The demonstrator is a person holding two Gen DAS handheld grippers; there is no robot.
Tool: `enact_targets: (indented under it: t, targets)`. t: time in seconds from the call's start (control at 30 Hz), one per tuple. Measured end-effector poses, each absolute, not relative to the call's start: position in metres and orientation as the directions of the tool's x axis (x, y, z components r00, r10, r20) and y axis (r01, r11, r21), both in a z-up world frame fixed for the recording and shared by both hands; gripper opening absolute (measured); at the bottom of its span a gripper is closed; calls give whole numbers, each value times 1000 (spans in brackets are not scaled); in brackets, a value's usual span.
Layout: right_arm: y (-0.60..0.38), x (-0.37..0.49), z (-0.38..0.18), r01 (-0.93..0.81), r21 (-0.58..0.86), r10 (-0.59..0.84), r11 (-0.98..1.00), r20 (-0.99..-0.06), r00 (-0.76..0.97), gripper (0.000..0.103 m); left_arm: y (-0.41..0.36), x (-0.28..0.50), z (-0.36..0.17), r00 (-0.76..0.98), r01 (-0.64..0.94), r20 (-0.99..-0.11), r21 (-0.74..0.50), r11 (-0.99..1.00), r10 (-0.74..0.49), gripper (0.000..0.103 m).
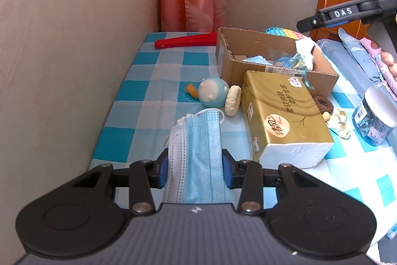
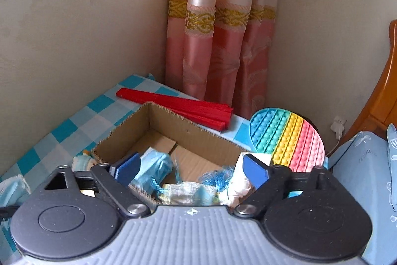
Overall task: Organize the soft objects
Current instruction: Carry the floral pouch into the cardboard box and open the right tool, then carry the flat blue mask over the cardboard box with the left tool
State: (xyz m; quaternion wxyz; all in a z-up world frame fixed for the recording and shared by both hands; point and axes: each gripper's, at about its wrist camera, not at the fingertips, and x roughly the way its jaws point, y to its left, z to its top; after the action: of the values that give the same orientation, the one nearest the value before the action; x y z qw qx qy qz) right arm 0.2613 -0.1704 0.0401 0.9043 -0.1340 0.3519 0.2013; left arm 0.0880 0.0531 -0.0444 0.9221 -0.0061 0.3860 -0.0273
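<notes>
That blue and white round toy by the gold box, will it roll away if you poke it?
Probably yes. The round toy looks ball-shaped, so a poke may roll it a little. It likely won't go far: the fluffy scrunchie seems to touch one side, and the cardboard box stands just behind. It looks small and probably light.

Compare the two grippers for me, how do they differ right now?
The left gripper is shut on a stack of blue face masks; the right gripper is open and holds nothing. The left one is low over the checked tablecloth, short of the cardboard box, while the right one hangs above that box's open top. Both have black arms with blue pads.
</notes>
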Motion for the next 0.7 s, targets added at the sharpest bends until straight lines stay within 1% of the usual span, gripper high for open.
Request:
enact_targets:
  t: [0.03, 0.1, 0.4, 0.7]
  targets:
    - [-171, 258, 40, -454, -104, 264, 885, -691, 673, 99, 53, 88, -44, 700, 47, -712, -32, 998, -56, 40]
    - [-173, 253, 40, -442, -100, 255, 892, -695, 672, 101, 51, 88, -43, 700, 53, -711, -30, 998, -59, 40]
    - [-182, 236, 38, -384, -44, 237, 922, -720, 652, 103, 47, 90, -36, 700, 75, -711, -16, 997, -65, 40]
    - [-191, 185, 3, -313, -74, 152, 947, -754, 639, 103, 36, 117, -13, 725, 120, -684, 4, 993, -85, 40]
